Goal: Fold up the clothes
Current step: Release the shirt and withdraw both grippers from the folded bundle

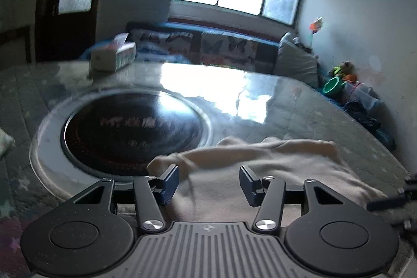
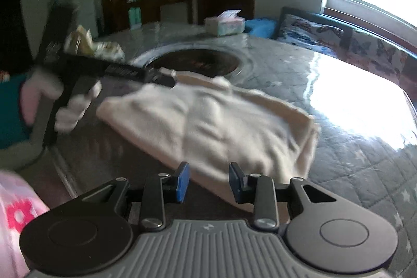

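A cream garment (image 2: 216,124) lies folded flat on the table, partly over the rim of the round cooktop. It also shows in the left wrist view (image 1: 273,163). My left gripper (image 1: 209,180) is open and empty, just above the garment's near edge. In the right wrist view the left gripper (image 2: 166,78) sits at the garment's far left corner, held by a white-gloved hand (image 2: 75,106). My right gripper (image 2: 208,180) is open and empty, over the garment's near edge.
A round black cooktop (image 1: 135,127) is set into the glass-topped table (image 1: 299,108). A tissue box (image 1: 114,56) stands at the far side. A sofa (image 1: 221,46) runs under the window. A green bowl (image 1: 332,86) sits by the wall. A pink bag (image 2: 15,220) lies near left.
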A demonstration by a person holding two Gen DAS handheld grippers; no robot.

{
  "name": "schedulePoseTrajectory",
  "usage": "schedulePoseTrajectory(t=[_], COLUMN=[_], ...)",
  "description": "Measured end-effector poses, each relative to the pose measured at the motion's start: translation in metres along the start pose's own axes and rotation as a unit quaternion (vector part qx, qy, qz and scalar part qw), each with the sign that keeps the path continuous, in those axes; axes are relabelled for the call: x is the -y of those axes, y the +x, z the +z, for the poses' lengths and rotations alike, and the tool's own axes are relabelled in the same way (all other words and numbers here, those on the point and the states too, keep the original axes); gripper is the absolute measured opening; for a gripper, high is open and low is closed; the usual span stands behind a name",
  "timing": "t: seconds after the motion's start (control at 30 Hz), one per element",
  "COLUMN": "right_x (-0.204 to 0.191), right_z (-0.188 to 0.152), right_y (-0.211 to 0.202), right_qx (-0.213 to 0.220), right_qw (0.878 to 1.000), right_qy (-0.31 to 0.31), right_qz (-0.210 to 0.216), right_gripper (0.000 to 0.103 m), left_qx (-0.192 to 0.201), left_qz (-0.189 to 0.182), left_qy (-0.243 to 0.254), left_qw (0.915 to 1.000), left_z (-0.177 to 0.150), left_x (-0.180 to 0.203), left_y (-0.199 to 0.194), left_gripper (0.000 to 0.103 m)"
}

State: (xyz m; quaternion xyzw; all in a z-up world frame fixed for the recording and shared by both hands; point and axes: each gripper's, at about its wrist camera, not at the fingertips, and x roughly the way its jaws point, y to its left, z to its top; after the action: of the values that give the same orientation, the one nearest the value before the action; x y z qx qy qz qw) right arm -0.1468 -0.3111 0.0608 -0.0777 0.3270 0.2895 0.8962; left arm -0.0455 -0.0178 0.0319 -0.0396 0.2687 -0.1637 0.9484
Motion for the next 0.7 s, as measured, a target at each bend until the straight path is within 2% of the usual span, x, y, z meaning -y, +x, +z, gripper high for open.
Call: schedulePoseTrajectory(t=[0.07, 0.13, 0.23, 0.37, 0.6, 0.7], right_x=[0.009, 0.016, 0.023, 0.024, 0.024, 0.021], right_z=[0.001, -0.002, -0.008, -0.005, -0.009, -0.005], right_y=[-0.002, 0.003, 0.006, -0.002, 0.005, 0.0], right_qx=[0.01, -0.003, -0.018, -0.001, -0.006, 0.008], right_qw=[1.0, 0.999, 0.998, 0.998, 0.998, 0.998], right_qy=[0.022, 0.037, 0.055, 0.051, 0.059, 0.058], right_qz=[-0.01, -0.018, -0.021, -0.023, -0.033, -0.036], right_gripper=[0.033, 0.033, 0.033, 0.036, 0.04, 0.049], left_qx=[-0.001, -0.011, -0.031, -0.033, -0.045, -0.046], left_qz=[-0.013, -0.017, -0.008, 0.0, 0.015, 0.018], left_qy=[0.011, 0.018, 0.016, 0.012, -0.008, -0.009], left_qw=[0.9999, 0.9996, 0.9994, 0.9994, 0.9989, 0.9987], left_z=[-0.003, -0.008, -0.017, -0.022, -0.024, -0.02], left_x=[0.005, 0.007, 0.003, -0.004, -0.009, -0.009], left_y=[-0.008, -0.011, -0.012, -0.018, -0.021, -0.023], left_gripper=[0.054, 0.054, 0.051, 0.051, 0.053, 0.057])
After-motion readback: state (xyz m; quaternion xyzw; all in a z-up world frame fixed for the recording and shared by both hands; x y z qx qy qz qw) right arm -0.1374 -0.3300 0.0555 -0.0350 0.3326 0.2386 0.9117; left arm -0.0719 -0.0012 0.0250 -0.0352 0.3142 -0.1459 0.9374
